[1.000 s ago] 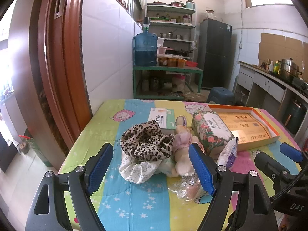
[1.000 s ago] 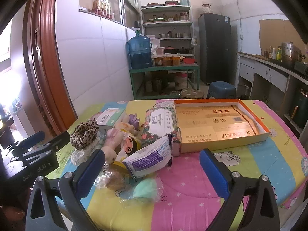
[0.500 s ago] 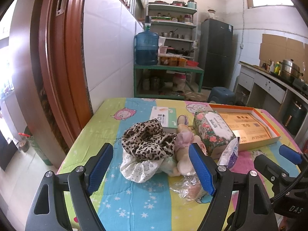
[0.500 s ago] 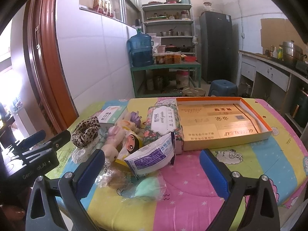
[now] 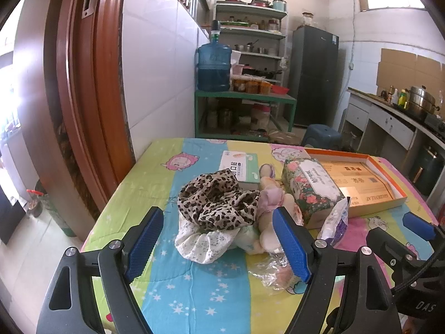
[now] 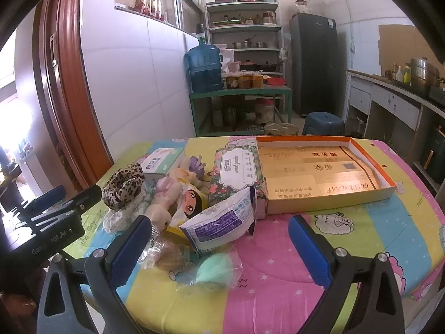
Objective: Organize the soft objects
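A pile of soft things lies on the colourful tablecloth (image 5: 155, 183): a leopard-print cloth (image 5: 217, 200) on a white floral cloth (image 5: 203, 243), a plush doll (image 6: 178, 194), a floral tissue pack (image 5: 308, 186), a white-purple pouch (image 6: 222, 222) and a green sponge in plastic wrap (image 6: 214, 268). My left gripper (image 5: 217, 247) is open and empty, its blue pads astride the cloth pile, just short of it. My right gripper (image 6: 219, 250) is open and empty, in front of the pouch and the sponge.
An open orange-rimmed cardboard box (image 6: 319, 172) lies at the right of the pile. A small green-white box (image 5: 240, 167) lies behind the cloths. A brown door frame (image 5: 83, 83) stands left. Shelves, a water jug (image 5: 214, 66) and a blue stool (image 6: 324, 122) stand beyond the table.
Both views have shifted slightly: the objects sit a little farther off and lower. Both grippers stay open and nothing on the table has moved.
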